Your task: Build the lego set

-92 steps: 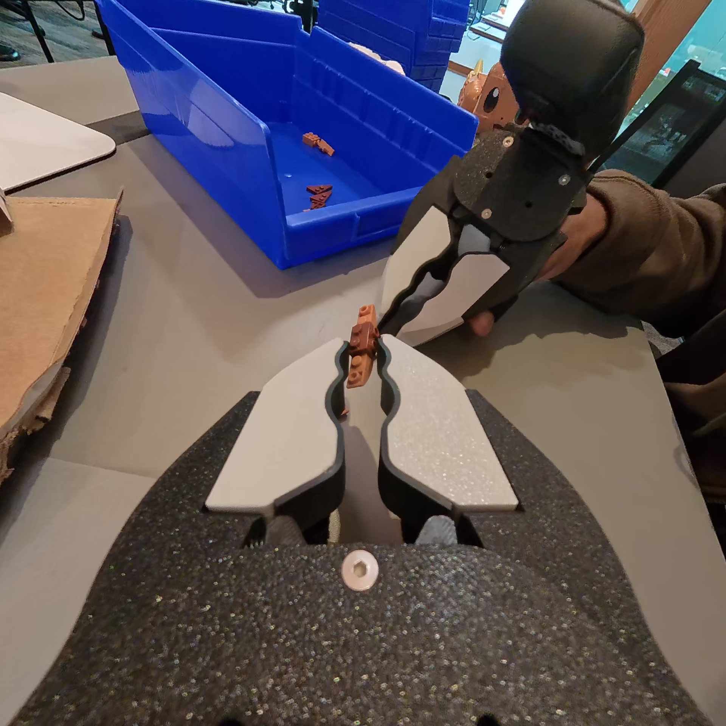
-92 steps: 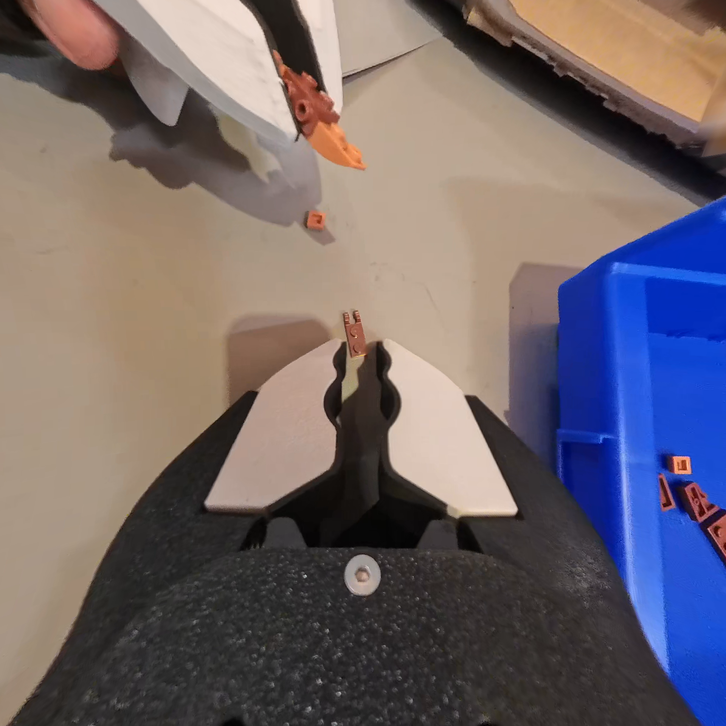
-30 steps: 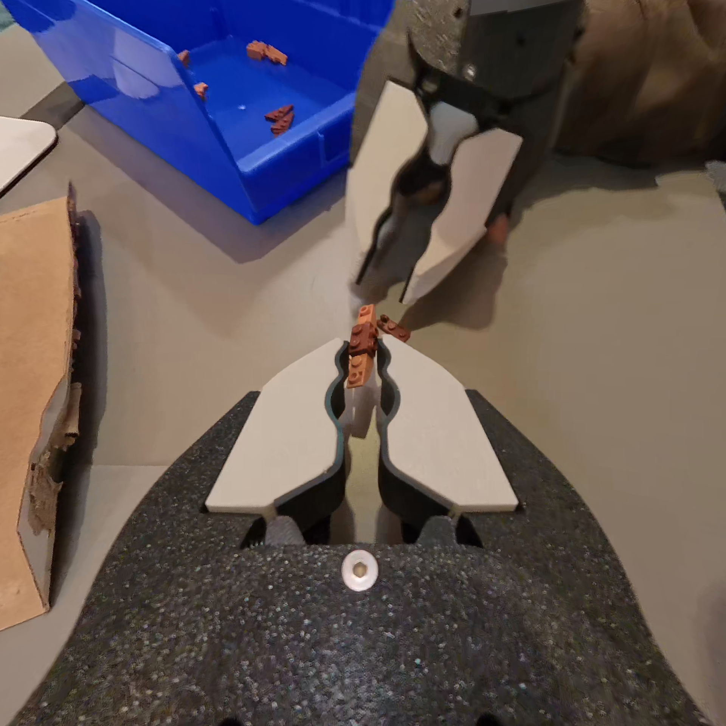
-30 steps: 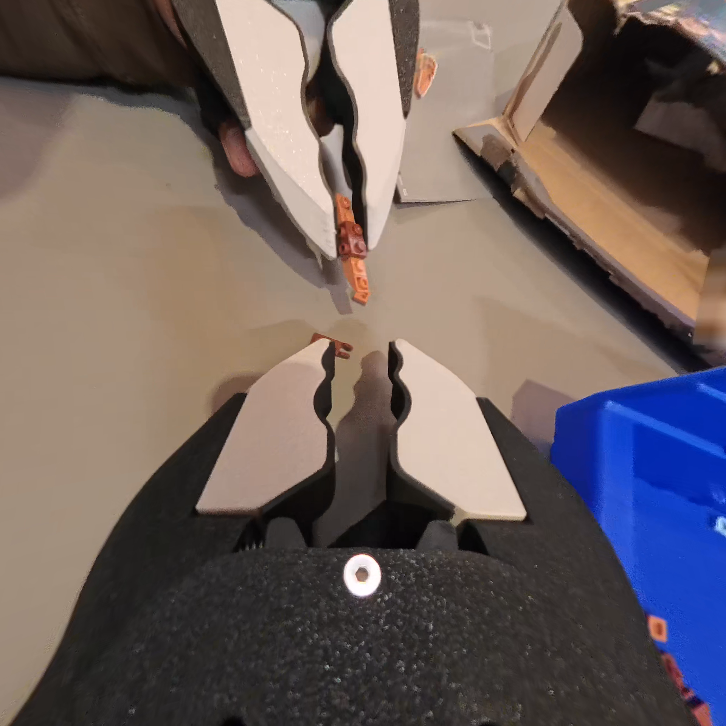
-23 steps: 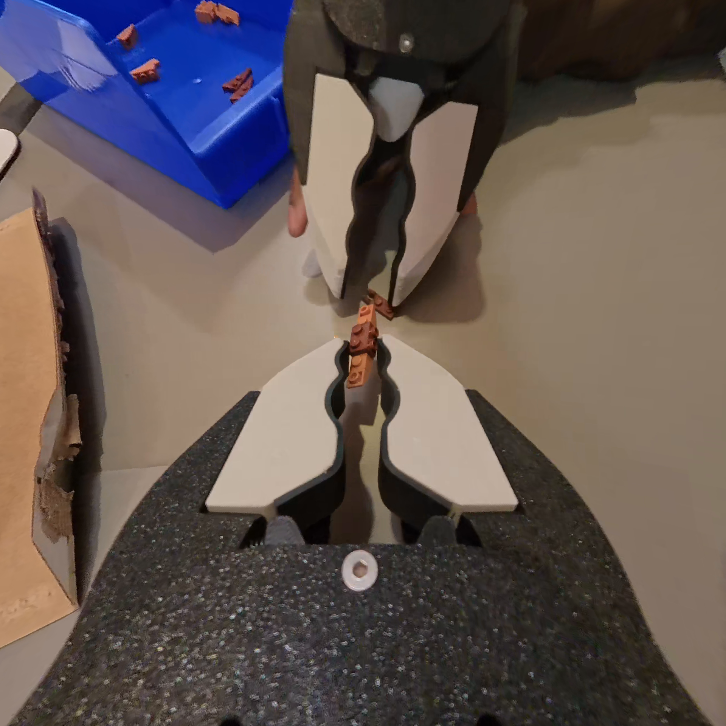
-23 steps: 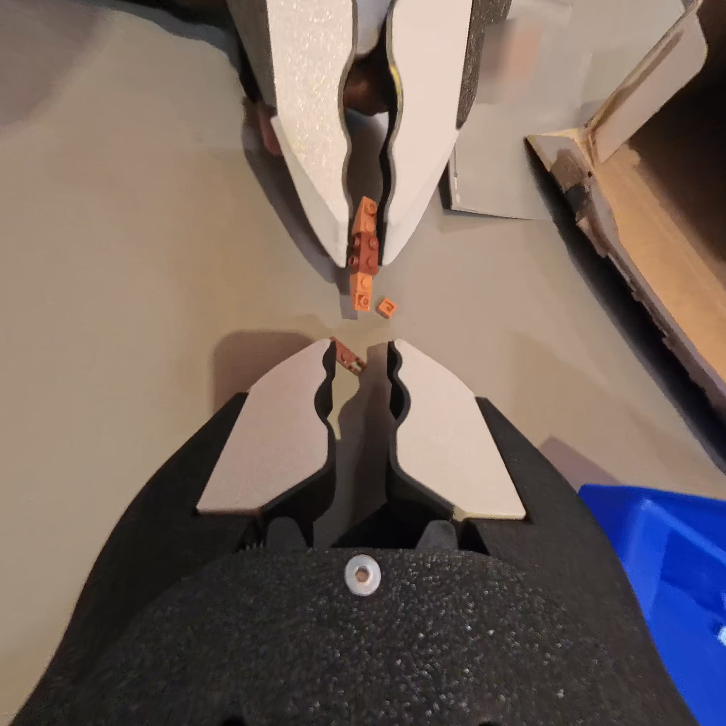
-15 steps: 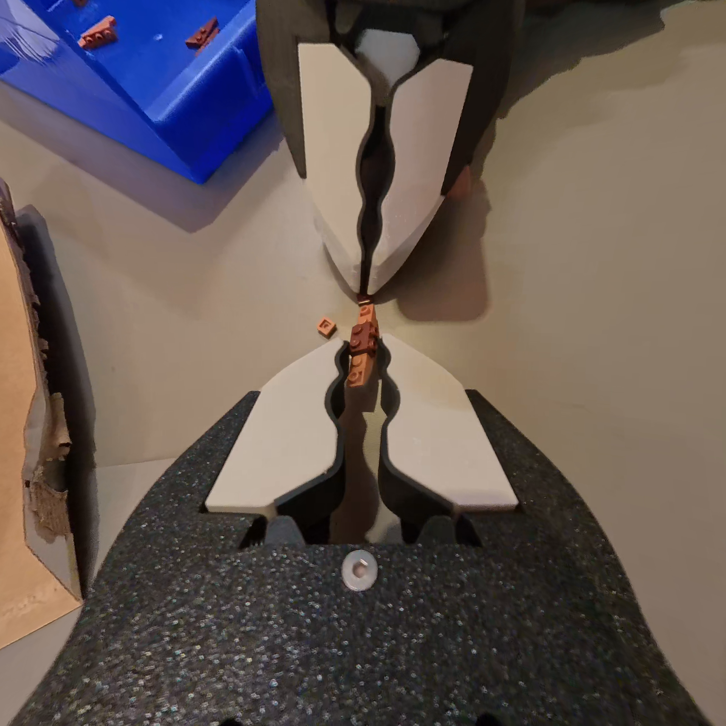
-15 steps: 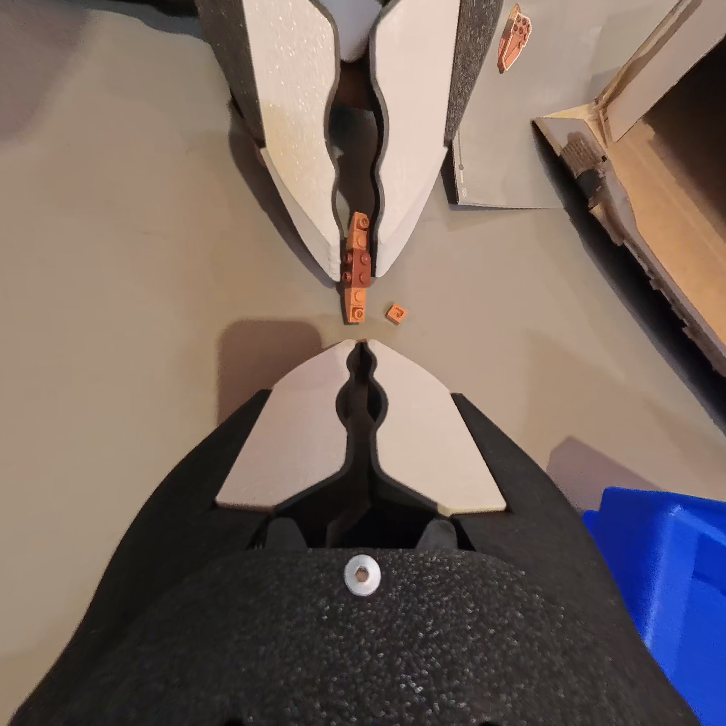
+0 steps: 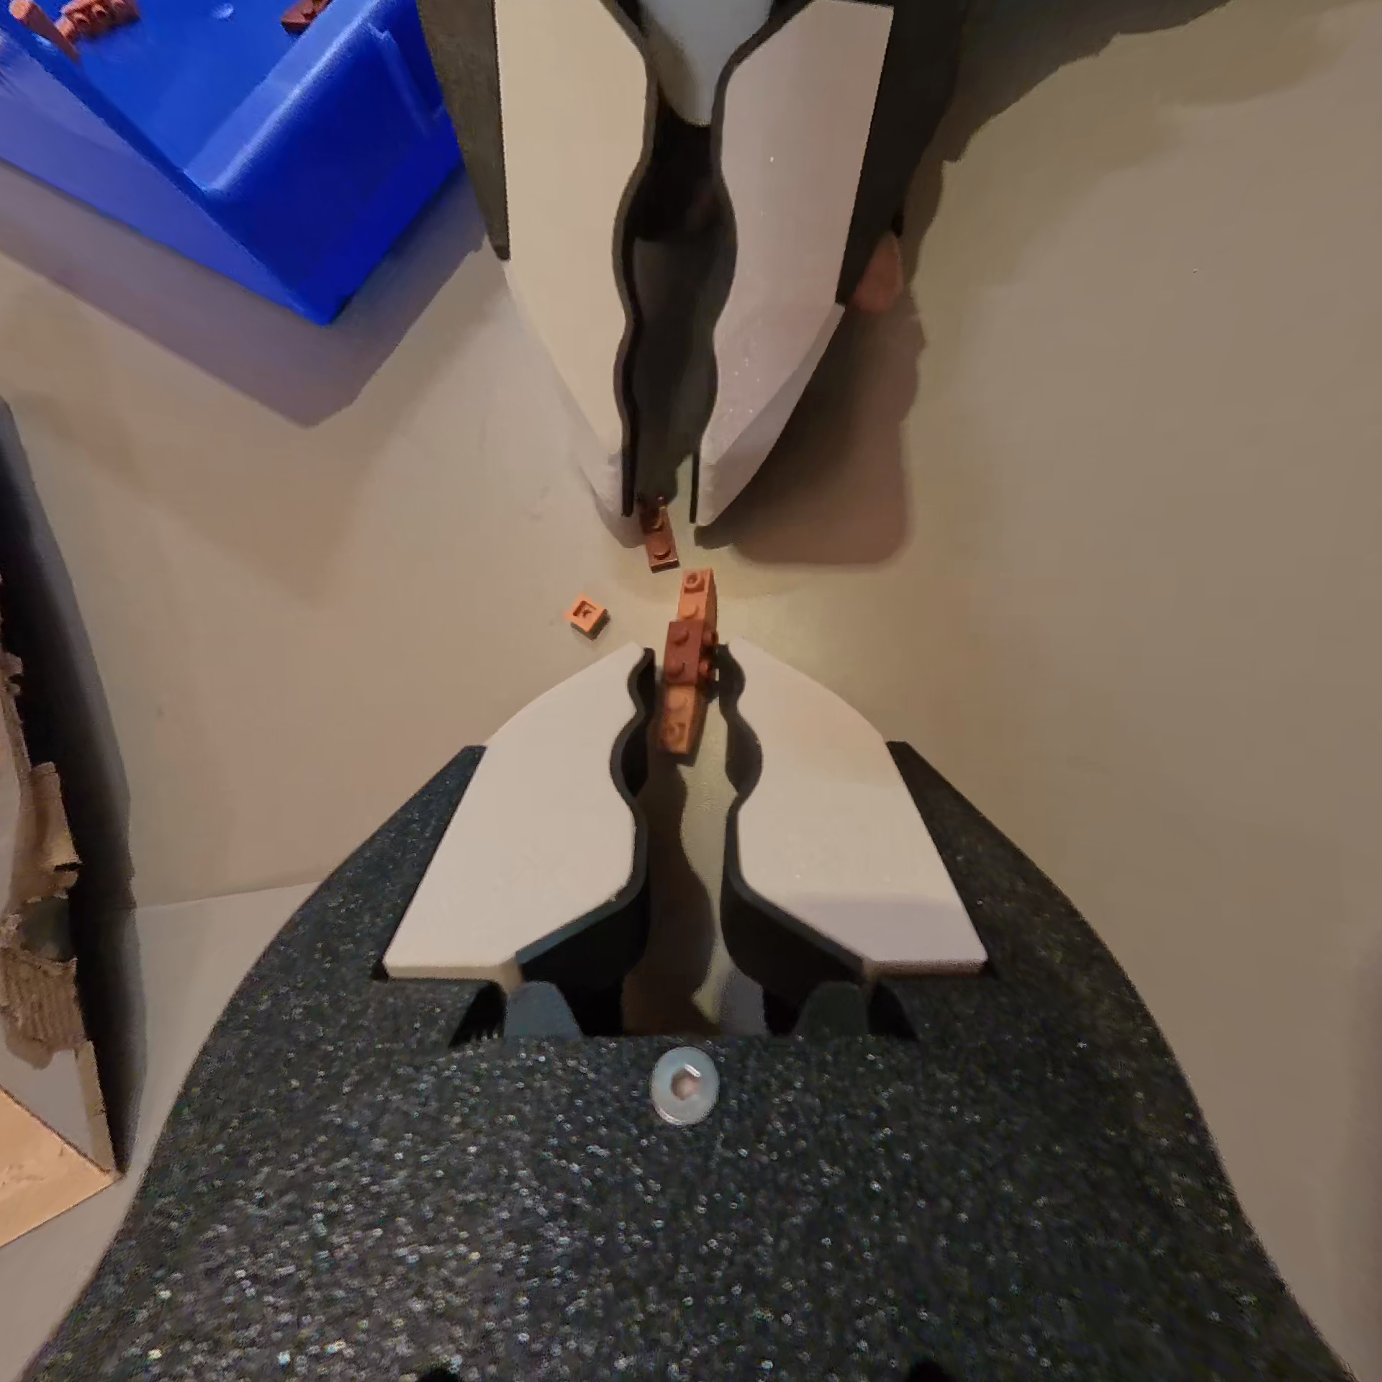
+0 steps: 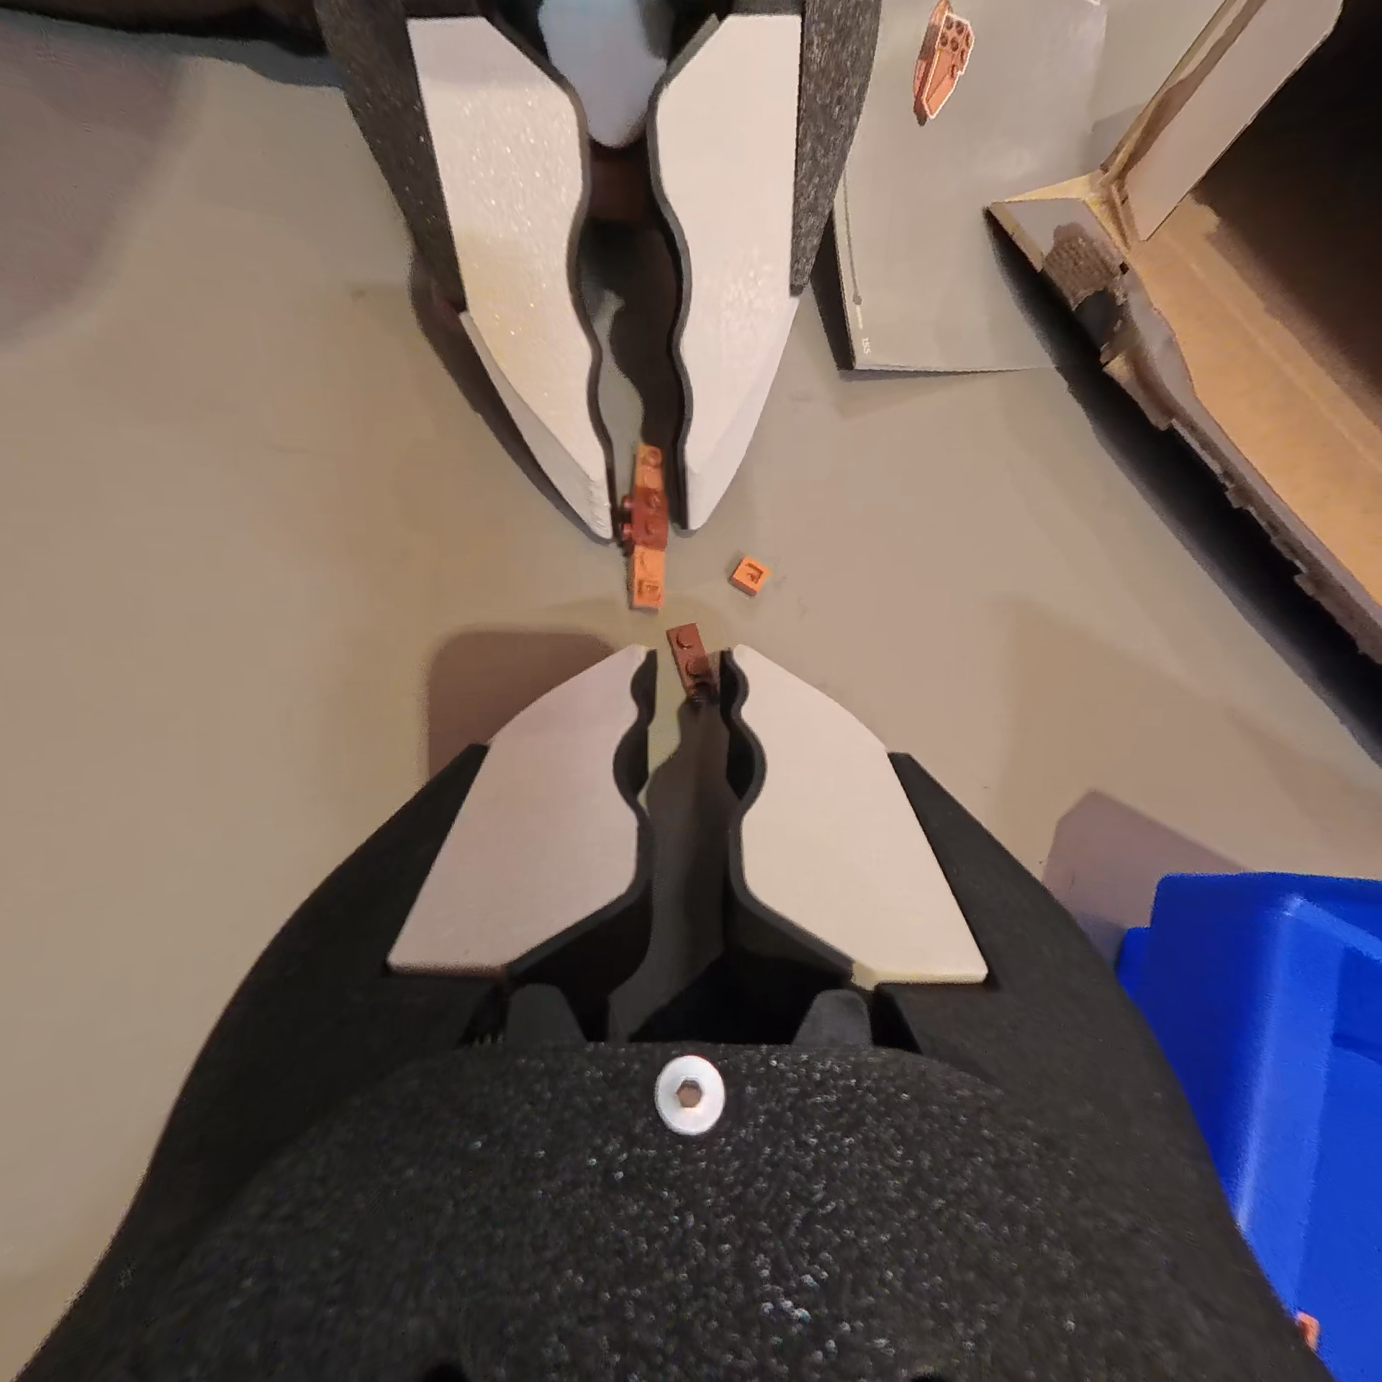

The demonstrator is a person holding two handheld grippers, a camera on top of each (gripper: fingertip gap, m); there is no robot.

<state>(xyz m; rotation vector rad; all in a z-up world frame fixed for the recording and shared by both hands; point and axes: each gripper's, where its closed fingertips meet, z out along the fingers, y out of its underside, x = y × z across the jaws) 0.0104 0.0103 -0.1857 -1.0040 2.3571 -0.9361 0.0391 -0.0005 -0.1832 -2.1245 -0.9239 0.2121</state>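
Lower centre of the left wrist view: left gripper (image 9: 684, 658) narrowed on a small brick stack (image 9: 686, 673), pads pressing both its sides. Consists of a long pale orange plate with a shorter dark reddish-brown studded piece fixed across its middle. Stands on edge, orange end jutting past the fingertips toward the top of the frame, other end reaching back into the jaw gap. Hangs just above the grey bench (image 9: 1122, 523). Upper centre of the same view, tips pointing down: right gripper (image 10: 688, 658), parted narrowly, gripping nothing. Between its tips, flat on the bench, a little dark brown plate (image 10: 686, 650) with two studs, lying against one finger with a clear gap to the other. Sits just beyond the stack's orange tip, not touching it. Left of the stack, loose on the bench, an orange square tile (image 9: 588, 615). Upper left, a blue bin (image 9: 224, 149) with more brown pieces inside. Upper right of the right wrist view, torn cardboard (image 10: 1234, 336).
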